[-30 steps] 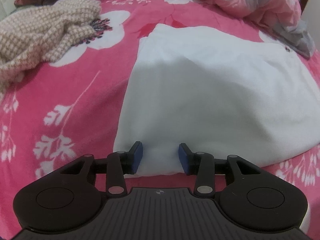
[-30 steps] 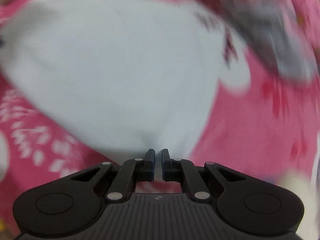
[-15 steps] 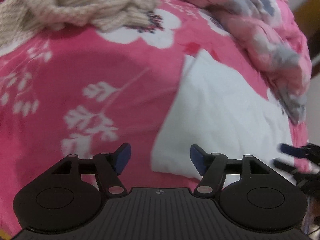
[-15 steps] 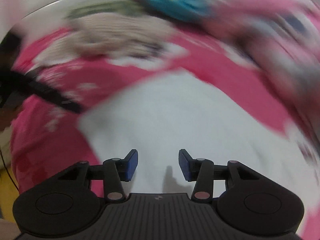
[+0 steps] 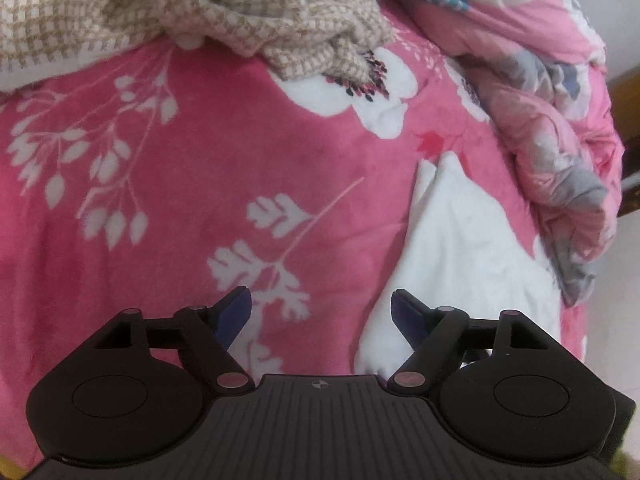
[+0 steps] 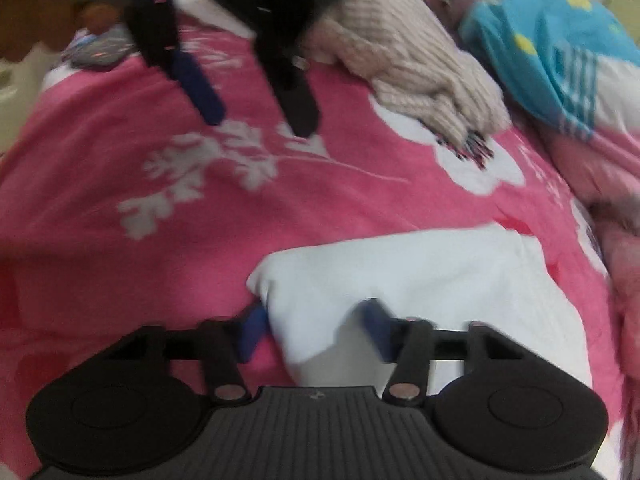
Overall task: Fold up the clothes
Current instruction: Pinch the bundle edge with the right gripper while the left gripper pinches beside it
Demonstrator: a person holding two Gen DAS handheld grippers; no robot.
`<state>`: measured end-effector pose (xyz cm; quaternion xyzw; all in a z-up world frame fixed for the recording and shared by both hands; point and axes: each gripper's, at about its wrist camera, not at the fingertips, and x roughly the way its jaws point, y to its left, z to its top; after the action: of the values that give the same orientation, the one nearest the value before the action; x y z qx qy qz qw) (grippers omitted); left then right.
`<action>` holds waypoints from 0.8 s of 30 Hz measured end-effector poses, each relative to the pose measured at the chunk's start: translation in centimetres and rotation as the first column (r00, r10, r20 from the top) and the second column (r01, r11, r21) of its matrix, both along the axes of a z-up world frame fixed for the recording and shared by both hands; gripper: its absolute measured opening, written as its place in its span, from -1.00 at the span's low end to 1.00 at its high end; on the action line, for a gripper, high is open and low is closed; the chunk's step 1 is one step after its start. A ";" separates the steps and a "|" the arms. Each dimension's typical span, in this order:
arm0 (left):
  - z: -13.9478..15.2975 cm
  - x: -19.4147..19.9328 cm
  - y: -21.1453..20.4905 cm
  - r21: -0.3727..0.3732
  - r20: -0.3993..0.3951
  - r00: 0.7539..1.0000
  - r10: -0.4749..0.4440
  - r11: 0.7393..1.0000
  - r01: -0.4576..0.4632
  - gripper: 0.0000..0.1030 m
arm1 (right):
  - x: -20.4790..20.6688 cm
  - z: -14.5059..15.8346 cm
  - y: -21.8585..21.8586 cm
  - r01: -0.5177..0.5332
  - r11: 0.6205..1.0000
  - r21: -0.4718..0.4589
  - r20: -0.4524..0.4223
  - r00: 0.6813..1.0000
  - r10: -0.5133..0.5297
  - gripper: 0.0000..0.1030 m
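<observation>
A folded white garment point(image 5: 460, 264) lies on a pink floral bedspread point(image 5: 200, 184); it also shows in the right wrist view point(image 6: 432, 276). My left gripper point(image 5: 322, 314) is open wide and empty, above the bedspread just left of the garment's edge. It also appears in the right wrist view point(image 6: 260, 112), hanging over the bed at the upper left. My right gripper point(image 6: 316, 330) is open, with a corner of the white garment lying between its jaws. A beige knitted sweater point(image 5: 192, 12) lies crumpled at the back.
A rumpled pink and grey quilt point(image 5: 556, 140) runs along the right side. A blue striped cloth point(image 6: 560, 56) lies at the back right, beside the beige sweater point(image 6: 412, 52). The bed's edge drops off at the far right.
My left gripper let go of the white garment, opened wider and swung left over the bedspread. My right gripper opened and drew back to the garment's near corner.
</observation>
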<state>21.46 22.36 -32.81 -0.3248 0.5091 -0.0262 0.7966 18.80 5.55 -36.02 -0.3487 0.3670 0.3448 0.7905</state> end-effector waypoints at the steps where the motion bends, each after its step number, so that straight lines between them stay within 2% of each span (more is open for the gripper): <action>1: -0.1 0.3 0.0 -0.018 0.000 1.000 0.000 1.000 0.000 0.51 | 0.3 0.1 -0.2 0.025 1.000 0.001 0.000 1.000 -0.025 -0.58; 3: -0.3 1.0 0.0 -0.055 0.004 1.000 -0.002 0.998 0.003 0.51 | 1.1 0.6 -0.9 0.088 0.996 0.026 -0.012 0.996 -0.088 -0.72; 6: -0.9 2.7 -0.5 -0.141 0.015 1.000 -0.021 0.990 0.023 0.54 | 2.0 2.2 -2.1 0.184 0.979 0.086 -0.034 0.983 -0.182 -0.74; 9: -2.2 5.7 -1.5 -0.274 0.017 0.997 -0.070 0.959 0.072 0.64 | 2.0 3.6 -2.8 0.225 0.967 0.119 -0.040 0.974 -0.222 -0.74; 13: -3.8 10.0 -3.4 -0.364 0.001 0.991 -0.133 0.923 0.125 0.63 | 1.9 5.0 -3.3 0.250 0.958 0.140 -0.041 0.968 -0.247 -0.75; 19: -4.3 14.2 -6.0 -0.325 0.027 0.978 -0.207 0.923 0.204 0.51 | 2.0 6.9 -4.2 0.298 0.939 0.174 -0.048 0.955 -0.294 -0.75; 21: -4.5 15.6 -6.8 -0.312 0.027 0.973 -0.227 0.923 0.224 0.40 | 1.9 7.4 -4.3 0.303 0.936 0.178 -0.051 0.953 -0.298 -0.76; 24: -5.0 17.0 -7.4 -0.319 0.002 0.973 -0.230 0.922 0.218 0.11 | 1.8 7.9 -4.5 0.303 0.936 0.182 -0.051 0.953 -0.298 -0.75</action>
<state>38.50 15.00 -37.80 -0.3885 0.5462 -0.1927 0.7167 20.57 1.07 -28.08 -0.2087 0.3908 0.2569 0.8589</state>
